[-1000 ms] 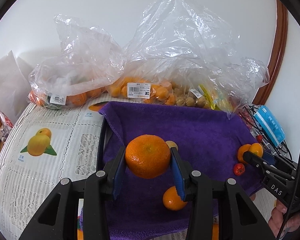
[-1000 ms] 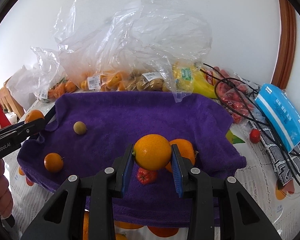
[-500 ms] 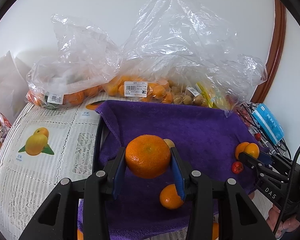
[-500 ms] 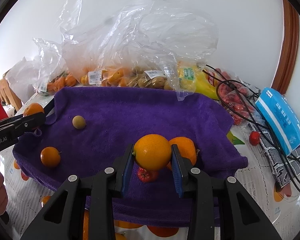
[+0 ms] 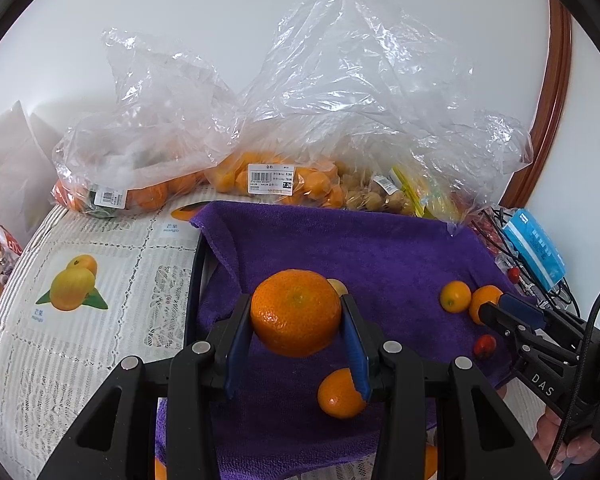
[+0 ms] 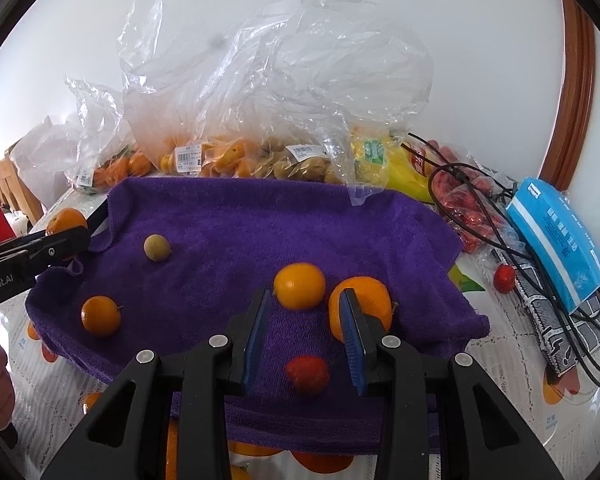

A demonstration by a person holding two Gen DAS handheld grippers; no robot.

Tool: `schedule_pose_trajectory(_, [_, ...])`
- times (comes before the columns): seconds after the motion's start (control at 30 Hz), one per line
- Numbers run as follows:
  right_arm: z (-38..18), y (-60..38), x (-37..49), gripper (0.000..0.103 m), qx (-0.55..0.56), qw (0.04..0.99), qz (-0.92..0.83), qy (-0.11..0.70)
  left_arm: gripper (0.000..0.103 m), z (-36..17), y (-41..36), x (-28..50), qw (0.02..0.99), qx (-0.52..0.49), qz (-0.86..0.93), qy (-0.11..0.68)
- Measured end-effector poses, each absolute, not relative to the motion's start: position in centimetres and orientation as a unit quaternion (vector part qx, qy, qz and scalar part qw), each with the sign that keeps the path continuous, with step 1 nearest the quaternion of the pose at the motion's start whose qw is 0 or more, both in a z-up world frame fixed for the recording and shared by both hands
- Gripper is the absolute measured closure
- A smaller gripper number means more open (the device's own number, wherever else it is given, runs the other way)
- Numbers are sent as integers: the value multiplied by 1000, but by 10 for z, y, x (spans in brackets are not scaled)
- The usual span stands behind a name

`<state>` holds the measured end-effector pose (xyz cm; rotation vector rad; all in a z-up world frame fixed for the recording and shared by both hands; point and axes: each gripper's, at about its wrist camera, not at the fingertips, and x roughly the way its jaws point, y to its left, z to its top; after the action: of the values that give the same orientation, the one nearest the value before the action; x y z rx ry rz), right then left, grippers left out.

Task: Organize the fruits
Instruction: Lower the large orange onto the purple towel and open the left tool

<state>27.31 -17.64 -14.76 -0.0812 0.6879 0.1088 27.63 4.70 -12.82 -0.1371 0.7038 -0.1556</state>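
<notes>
Holding a mandarin (image 5: 295, 312) clamped in the left gripper (image 5: 296, 336); right gripper (image 6: 303, 336) fingers released, empty. Mandarin should be lowered gently onto the purple towel (image 5: 380, 248).

White wall (image 5: 260, 20), brown wooden trim (image 6: 576, 80)

Table (image 5: 112, 248) under a white lace cloth printed with fruit. On it: purple towel (image 6: 260, 232); clear plastic bags of fruit (image 5: 272, 178) along the wall; blue packet (image 6: 556, 236) and black cable (image 6: 500, 216) at right; one small red fruit (image 6: 504, 276) beside the towel.
</notes>
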Motion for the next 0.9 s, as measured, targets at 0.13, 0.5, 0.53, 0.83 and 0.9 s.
schedule_pose_trajectory(0.13, [-146, -177, 272, 67, -38, 941, 52, 332, 63, -129, 46, 276, 933, -69, -78, 345])
schedule_pose_trajectory(0.5, [-145, -178, 272, 67, -35, 942, 49, 331, 63, -130, 41, 274, 932, -68, -88, 345])
schedule_pose_trajectory(0.53, [-145, -178, 271, 67, -35, 942, 49, 331, 63, -131, 40, 274, 931, -67, -90, 346])
schedule_pose_trajectory(0.83, [-140, -188, 270, 67, -21, 944, 38, 326, 63, -138, 37, 276, 918, -89, -120, 367])
schedule_pose_trajectory(0.9, [-140, -191, 270, 67, -16, 945, 36, 326, 63, -141, 39, 278, 913, -99, -125, 375])
